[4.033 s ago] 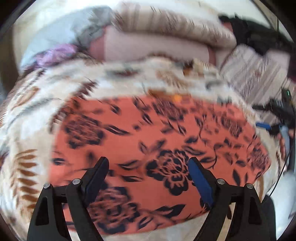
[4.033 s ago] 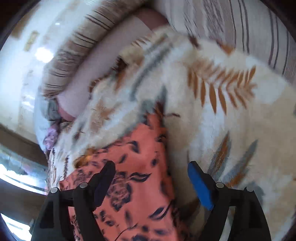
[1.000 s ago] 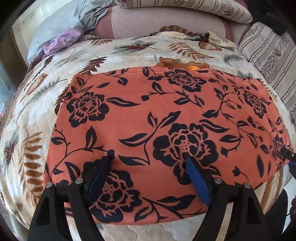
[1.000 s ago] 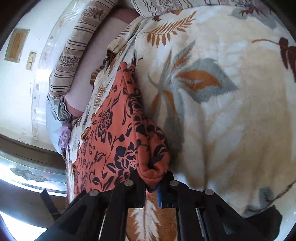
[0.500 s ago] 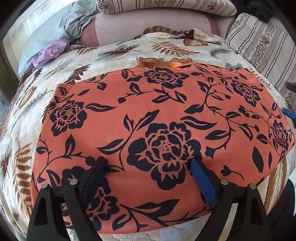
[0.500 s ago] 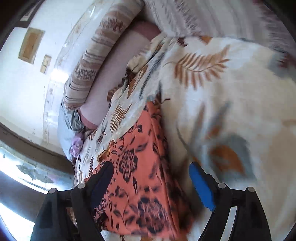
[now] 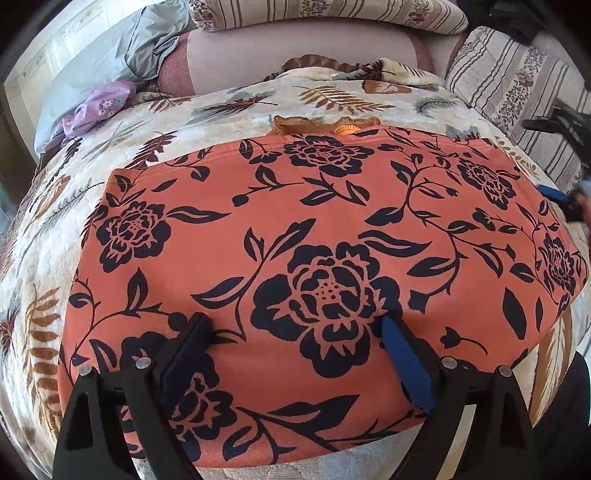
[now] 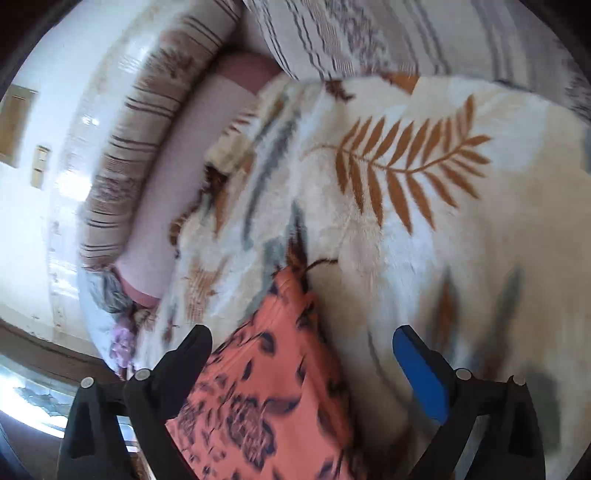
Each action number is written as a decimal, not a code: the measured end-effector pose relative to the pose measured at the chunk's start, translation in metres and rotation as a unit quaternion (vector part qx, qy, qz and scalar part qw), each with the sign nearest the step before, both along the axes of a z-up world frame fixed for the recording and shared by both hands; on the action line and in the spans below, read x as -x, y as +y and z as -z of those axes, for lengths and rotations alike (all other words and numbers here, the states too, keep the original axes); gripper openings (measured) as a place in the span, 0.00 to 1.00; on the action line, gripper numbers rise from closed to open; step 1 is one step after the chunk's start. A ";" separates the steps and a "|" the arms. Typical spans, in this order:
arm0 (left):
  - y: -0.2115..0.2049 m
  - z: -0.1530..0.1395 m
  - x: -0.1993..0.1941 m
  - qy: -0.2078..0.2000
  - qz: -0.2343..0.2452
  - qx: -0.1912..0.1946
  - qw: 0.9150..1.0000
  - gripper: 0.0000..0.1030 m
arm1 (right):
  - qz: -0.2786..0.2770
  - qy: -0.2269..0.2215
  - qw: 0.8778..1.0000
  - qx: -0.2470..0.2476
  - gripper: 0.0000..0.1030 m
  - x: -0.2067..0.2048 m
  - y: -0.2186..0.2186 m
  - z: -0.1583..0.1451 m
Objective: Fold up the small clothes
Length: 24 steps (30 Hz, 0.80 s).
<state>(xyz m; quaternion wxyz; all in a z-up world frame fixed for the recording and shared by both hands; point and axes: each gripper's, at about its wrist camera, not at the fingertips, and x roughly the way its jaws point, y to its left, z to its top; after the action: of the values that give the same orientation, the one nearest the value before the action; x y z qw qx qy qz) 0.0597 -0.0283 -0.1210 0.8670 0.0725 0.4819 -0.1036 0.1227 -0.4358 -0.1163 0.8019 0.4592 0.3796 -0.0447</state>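
Note:
An orange garment (image 7: 295,258) with a dark blue flower print lies spread flat on a leaf-patterned blanket (image 7: 221,110). My left gripper (image 7: 293,321) hovers open over its near edge, nothing pinched between the fingers. In the right wrist view the garment's end (image 8: 266,398) lies on the blanket (image 8: 406,240), below and partly between the fingers of my right gripper (image 8: 301,332). Those jaws are opening and no pad presses on the cloth. A blue pad of the right gripper (image 7: 552,194) shows at the garment's far right edge.
Striped pillows (image 7: 332,14) (image 7: 517,81) and a pink bolster (image 7: 295,55) line the back and right of the bed. A purple cloth (image 7: 99,107) and a grey-blue pillow (image 7: 110,48) lie at the back left. A small brown-orange item (image 7: 317,125) peeks out behind the garment.
My right gripper has let go of the garment's corner, opened wide and drawn away from it. The corner now rests on the blanket. The left gripper has stayed over the near edge.

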 end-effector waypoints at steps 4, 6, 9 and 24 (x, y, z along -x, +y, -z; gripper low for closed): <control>0.001 0.000 -0.001 0.003 0.000 0.008 1.000 0.92 | -0.049 -0.037 0.996 -0.058 0.97 0.067 0.038 -0.013; 0.002 -0.001 -0.003 0.009 0.000 0.014 1.000 0.92 | -0.077 -0.043 0.991 -0.100 0.97 0.102 0.067 -0.006; 0.003 -0.004 -0.006 0.022 0.002 0.015 1.000 0.93 | -0.090 -0.020 0.987 -0.132 0.97 0.143 0.102 0.020; 0.027 -0.016 0.011 0.039 -0.057 0.030 0.997 0.92 | -0.020 -0.028 0.985 -0.169 0.74 0.145 0.057 0.027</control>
<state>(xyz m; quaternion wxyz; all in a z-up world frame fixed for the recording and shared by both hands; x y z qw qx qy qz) 0.0488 -0.0016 -0.1048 0.8541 0.0146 0.5149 -0.0714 -0.0218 -0.3792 -0.1436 0.7236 0.5816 0.3683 0.0494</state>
